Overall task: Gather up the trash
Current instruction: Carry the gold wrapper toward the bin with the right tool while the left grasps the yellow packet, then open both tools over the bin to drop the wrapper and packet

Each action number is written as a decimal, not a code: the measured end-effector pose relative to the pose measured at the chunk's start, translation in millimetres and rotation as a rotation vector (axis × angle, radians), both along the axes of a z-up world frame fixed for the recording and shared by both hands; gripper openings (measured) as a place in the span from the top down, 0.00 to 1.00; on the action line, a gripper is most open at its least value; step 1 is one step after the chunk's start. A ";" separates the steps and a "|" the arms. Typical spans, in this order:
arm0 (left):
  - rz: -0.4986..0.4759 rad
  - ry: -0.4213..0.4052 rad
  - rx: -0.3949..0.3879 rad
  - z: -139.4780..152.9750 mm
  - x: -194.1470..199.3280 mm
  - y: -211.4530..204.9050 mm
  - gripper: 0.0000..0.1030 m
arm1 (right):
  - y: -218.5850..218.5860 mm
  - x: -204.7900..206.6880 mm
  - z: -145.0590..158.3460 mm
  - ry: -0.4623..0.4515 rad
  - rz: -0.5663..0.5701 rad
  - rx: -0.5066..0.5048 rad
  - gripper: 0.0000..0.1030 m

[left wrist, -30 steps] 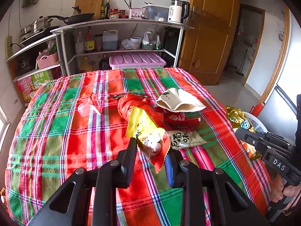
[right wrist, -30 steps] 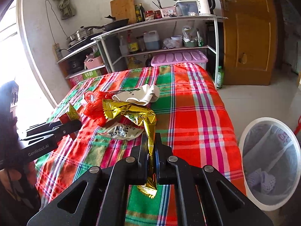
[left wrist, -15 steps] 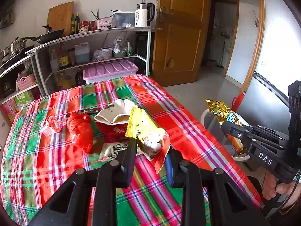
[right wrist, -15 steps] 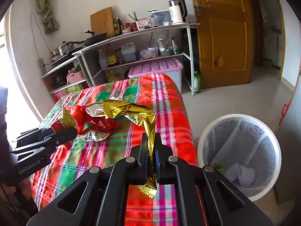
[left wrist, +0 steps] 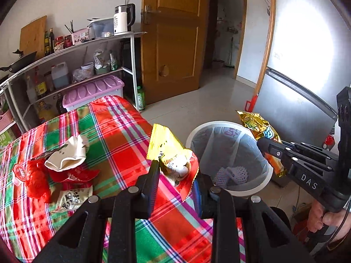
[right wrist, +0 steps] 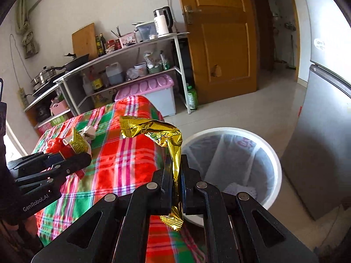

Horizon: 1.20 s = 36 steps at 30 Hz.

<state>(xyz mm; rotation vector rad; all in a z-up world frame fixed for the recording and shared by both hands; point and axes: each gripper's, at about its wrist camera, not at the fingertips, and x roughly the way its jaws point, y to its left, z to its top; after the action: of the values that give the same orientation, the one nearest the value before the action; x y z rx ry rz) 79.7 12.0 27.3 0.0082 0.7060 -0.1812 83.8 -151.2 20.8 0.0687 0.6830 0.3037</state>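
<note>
Right wrist view: right hand-held gripper (right wrist: 178, 171) pinches gold wrapper (right wrist: 158, 131); bin (right wrist: 272, 153) just ahead-right. Left hand-held gripper (left wrist: 175, 175) clamps yellow packet (left wrist: 166, 149). Carry step; next, position over bin, release.

The left hand-held gripper (left wrist: 175, 176) pinches a yellow-and-red wrapper (left wrist: 170, 153) above the right edge of the plaid-covered surface (left wrist: 122, 131), just beside a white bin (left wrist: 266, 178) standing on the floor past that edge. The right hand-held gripper (left wrist: 266, 148) clamps a gold wrapper (left wrist: 256, 126) over the bin's far rim. Toward the left edge of the surface lie a white pouch (left wrist: 68, 155), red wrappers (left wrist: 37, 178) and a pale packet (left wrist: 72, 198), close together.
</note>
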 end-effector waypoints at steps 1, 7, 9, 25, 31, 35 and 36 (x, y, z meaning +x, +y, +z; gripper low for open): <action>-0.010 0.000 0.001 -0.4 2.5 -5.7 0.72 | -4.5 0.6 0.2 0.000 -0.015 -0.002 0.94; -0.071 0.032 -0.015 -7.6 21.3 -34.2 0.72 | -36.5 6.8 -5.9 0.014 -0.095 -0.050 0.94; -0.082 0.057 -0.023 -13.5 28.7 -42.3 0.72 | -46.7 10.4 -11.5 0.031 -0.119 -0.059 0.94; -0.122 0.198 -0.003 -54.2 69.6 -86.2 0.72 | -75.0 48.2 -69.1 0.192 -0.172 -0.138 0.94; -0.122 0.210 0.000 -57.8 73.7 -89.3 0.70 | -74.8 60.3 -79.1 0.223 -0.176 -0.174 0.93; -0.120 0.215 -0.007 -58.5 77.2 -90.5 0.44 | -75.8 63.7 -83.7 0.243 -0.181 -0.185 0.79; -0.123 0.210 -0.005 -57.9 76.6 -90.8 0.43 | -77.0 62.9 -83.5 0.242 -0.186 -0.185 0.72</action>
<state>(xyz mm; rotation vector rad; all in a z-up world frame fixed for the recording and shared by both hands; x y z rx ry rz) 156.4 -78.8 -30.6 0.0281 0.9148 -0.3050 146.7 -228.2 -62.7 -0.0084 0.9353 0.0518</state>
